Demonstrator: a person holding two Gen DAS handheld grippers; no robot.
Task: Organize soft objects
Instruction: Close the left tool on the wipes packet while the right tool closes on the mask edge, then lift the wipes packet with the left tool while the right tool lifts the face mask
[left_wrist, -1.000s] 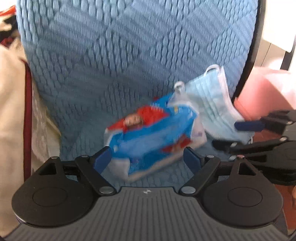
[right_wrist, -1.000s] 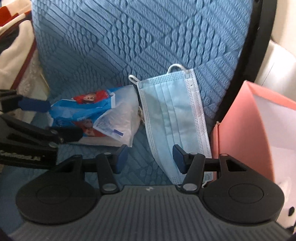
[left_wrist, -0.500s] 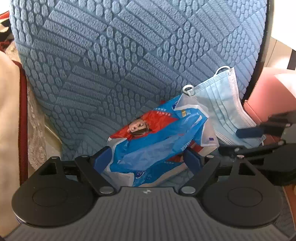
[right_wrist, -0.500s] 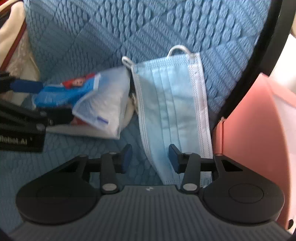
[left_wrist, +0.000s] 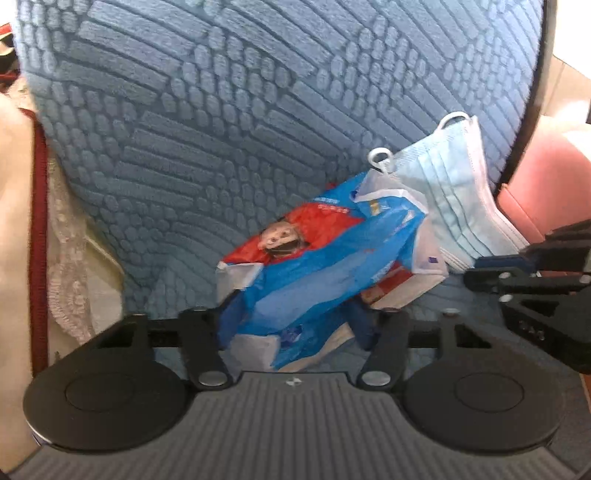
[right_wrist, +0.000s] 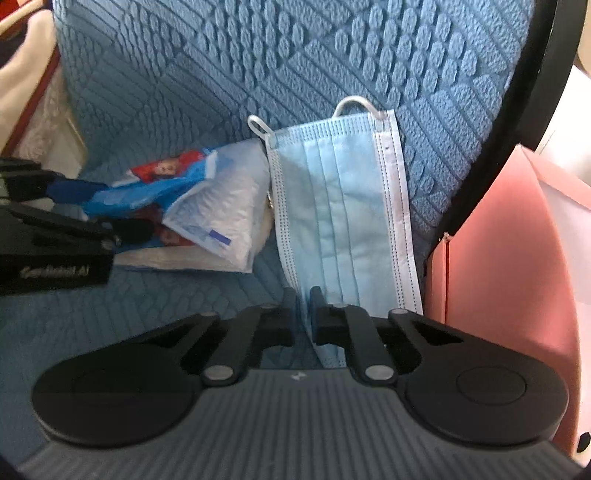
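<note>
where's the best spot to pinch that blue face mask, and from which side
Grip the face mask at its lower end, coming in low from the front along the seat. It leans upright against the blue chair cushion, so only that bottom edge stands free. The right gripper has its fingers closed on that end. Keep off the tissue pack at its left.
</note>
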